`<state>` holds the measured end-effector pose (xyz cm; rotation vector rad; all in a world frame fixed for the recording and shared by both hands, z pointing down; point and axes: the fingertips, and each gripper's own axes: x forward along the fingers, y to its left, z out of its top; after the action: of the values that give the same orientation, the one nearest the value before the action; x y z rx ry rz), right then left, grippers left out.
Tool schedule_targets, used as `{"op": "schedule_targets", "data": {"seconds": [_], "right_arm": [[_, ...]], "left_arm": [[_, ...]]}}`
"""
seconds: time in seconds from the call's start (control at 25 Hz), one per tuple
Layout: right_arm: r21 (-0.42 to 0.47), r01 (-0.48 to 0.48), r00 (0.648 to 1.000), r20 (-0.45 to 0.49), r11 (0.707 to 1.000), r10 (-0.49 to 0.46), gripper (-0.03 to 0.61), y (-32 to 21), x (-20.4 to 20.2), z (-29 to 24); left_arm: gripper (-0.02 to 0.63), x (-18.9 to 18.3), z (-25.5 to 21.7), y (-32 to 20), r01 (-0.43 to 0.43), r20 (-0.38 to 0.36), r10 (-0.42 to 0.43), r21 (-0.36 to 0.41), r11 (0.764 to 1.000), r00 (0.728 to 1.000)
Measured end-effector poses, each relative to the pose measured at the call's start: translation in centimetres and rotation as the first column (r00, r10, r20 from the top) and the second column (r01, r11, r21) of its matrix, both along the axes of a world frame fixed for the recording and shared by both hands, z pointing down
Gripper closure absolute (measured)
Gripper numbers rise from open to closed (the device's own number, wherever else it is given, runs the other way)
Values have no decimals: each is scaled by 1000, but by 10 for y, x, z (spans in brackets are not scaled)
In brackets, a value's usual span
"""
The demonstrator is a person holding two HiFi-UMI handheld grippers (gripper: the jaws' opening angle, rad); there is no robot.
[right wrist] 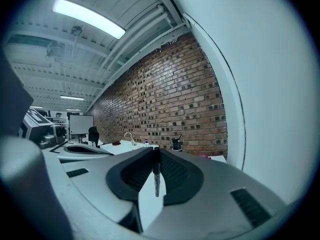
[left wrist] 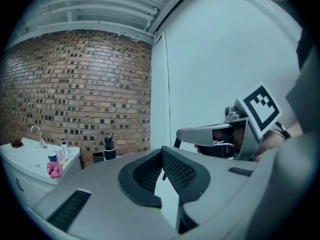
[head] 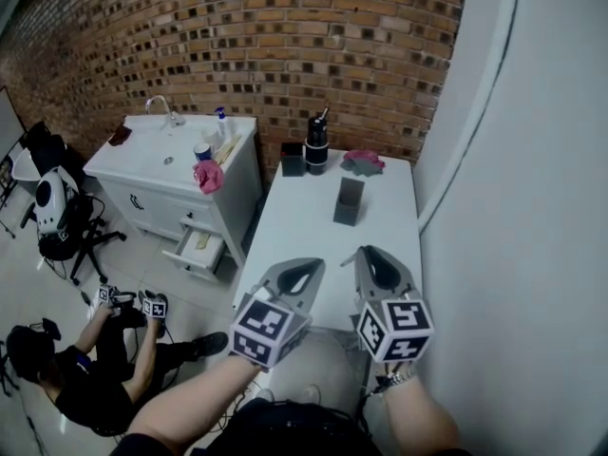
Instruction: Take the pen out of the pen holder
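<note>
**While the pen holder stands on the table, the pen is in the right gripper**

Although the head view is too coarse to pick the pen out, the right gripper view settles it. The right gripper (right wrist: 156,153) is clamped on a dark pen (right wrist: 156,176), which stands upright between its pads. The pen's lower end, which looks paler, hangs below them.

The pen holder (head: 349,201), a dark upright box, stands on the white table (head: 294,226). Both grippers hover over the table's near edge, well to the person's side of the pen holder. The right gripper is straight in front of the pen holder. The left gripper (head: 312,266) is beside it, further left of the pen holder, and its jaws are pressed together with nothing between them.

Beyond the pen holder, toward the brick wall, stand a black bottle (head: 316,143) and a small dark box (head: 293,165). A crumpled pink and green cloth (head: 363,162) lies there too.

Left of the pen holder, off the table, is a white sink cabinet (head: 123,169) with one drawer pulled out. Further left and nearer than the pen holder, a person (head: 85,378) sits on the floor.
</note>
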<state>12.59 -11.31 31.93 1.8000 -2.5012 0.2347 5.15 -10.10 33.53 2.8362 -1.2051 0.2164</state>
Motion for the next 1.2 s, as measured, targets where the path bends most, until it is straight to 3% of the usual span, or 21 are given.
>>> {"op": "schedule_targets", "data": {"seconds": [0.56,1.2], "right_arm": [[13,-66,997,-45,998,66,522,22,-33,-6],[20,-176,982,-69,984,177,523,73,-113,-5]], "left_arm": [[611,-32,-12,10,-83,-32,84,31,996,996],[611,-98,-16,52,-256,-57,260,73,964,964]]}}
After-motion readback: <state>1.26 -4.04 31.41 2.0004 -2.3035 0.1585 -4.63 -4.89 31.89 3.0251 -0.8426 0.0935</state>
